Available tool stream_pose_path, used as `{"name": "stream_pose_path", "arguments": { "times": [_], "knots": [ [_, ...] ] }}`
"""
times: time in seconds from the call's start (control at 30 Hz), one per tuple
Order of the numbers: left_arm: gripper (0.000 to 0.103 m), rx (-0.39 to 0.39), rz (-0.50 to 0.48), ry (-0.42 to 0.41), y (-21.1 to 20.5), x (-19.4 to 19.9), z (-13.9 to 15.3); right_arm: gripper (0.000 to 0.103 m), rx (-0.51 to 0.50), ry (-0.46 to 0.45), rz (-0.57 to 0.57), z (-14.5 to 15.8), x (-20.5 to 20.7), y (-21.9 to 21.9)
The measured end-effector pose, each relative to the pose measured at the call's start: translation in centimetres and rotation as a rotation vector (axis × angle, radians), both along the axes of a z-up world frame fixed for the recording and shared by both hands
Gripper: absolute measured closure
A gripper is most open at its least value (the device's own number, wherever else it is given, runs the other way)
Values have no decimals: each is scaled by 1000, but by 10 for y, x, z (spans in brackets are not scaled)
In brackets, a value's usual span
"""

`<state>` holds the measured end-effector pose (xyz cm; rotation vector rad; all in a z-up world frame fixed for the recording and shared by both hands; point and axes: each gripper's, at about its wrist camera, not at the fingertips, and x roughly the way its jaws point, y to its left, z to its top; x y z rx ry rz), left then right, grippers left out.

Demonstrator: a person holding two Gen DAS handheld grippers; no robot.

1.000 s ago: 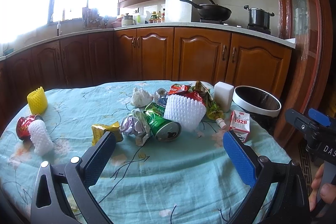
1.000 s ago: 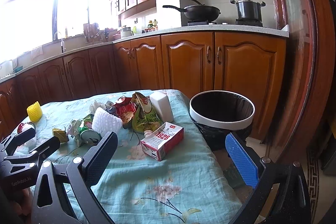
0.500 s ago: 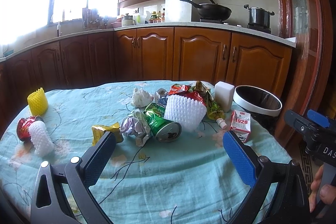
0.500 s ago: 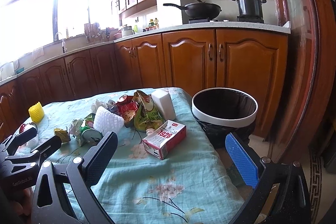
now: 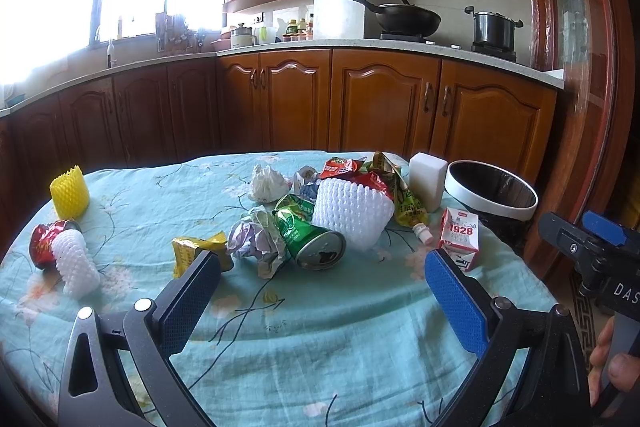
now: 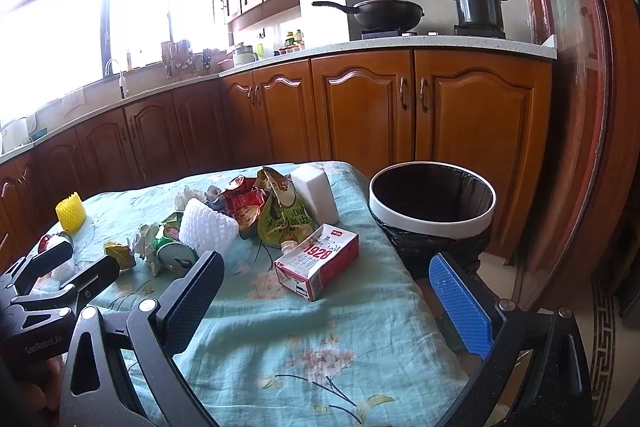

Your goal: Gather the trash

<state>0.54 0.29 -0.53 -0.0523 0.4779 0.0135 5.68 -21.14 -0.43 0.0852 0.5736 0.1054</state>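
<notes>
Table [image 5: 320,347] w/ teal cloth: near half left bare. Bin [image 6: 430,223] is set just off its right edge. Trash pile [image 5: 320,211] is heaped mid-table, milk carton [image 6: 316,261] nearest the bin. Left gripper [image 5: 320,291] and right gripper [image 6: 326,303] are held spread wide, nothing pinched.

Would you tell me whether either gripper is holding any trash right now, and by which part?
Nothing is held: the left gripper and right gripper are both open and empty above the table.

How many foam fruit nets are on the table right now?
3. A yellow foam net stands at the far left; a white foam net lies against the red can; a larger white foam net sits in the central pile. Others may be buried there.
</notes>
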Motion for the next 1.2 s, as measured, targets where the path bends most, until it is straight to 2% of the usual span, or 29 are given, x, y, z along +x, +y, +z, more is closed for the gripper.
{"name": "stream_pose_path", "arguments": {
  "times": [0.47,0.8,1.0,1.07,1.2],
  "knots": [
    [1,4,-12,38,-1,16,0,0,43,64,7,-12,15,-8],
    [5,39,-37,162,-9,66,9,1,109,167,22,-26,45,-19],
    [7,52,-57,192,-16,92,13,14,162,253,30,-42,68,-23],
    [8,54,-61,197,-16,100,13,21,173,284,34,-47,76,-24],
    [8,61,-59,218,-13,117,10,22,206,342,41,-58,92,-22]
  ]
}}
